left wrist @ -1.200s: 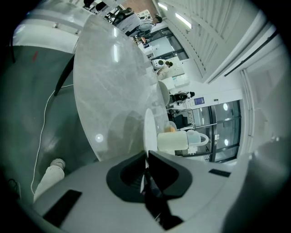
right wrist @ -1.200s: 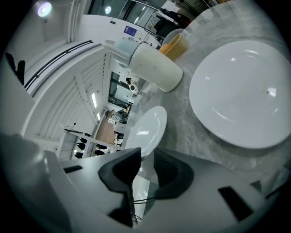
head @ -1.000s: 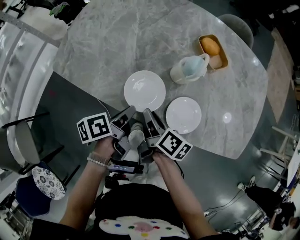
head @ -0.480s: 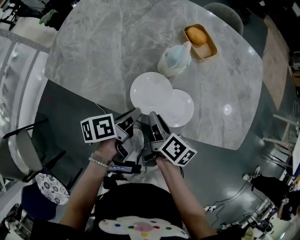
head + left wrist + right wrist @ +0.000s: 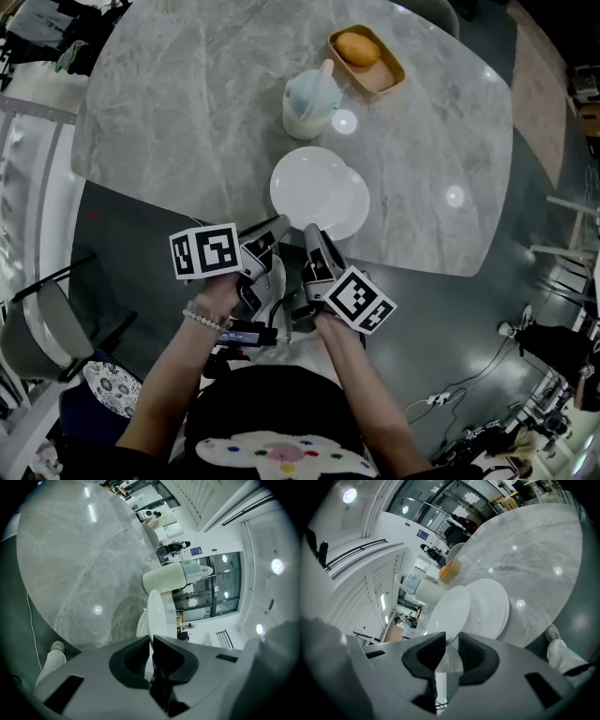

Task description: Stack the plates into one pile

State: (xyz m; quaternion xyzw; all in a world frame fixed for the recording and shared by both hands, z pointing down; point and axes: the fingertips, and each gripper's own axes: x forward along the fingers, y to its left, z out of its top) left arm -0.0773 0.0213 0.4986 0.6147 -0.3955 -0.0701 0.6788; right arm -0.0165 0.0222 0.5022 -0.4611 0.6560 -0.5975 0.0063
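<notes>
Grey marble table (image 5: 187, 94) is filling the upper frame; I am clamping left gripper (image 5: 281, 223) and right gripper (image 5: 309, 232) on the top plate (image 5: 311, 186), holding it partly over the second plate (image 5: 361, 202) mid-frame

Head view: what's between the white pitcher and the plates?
Nothing. Between the pitcher and the upper plate there is only bare marble table with a spot of light glare on it. The head view shows that gap plainly.
</notes>
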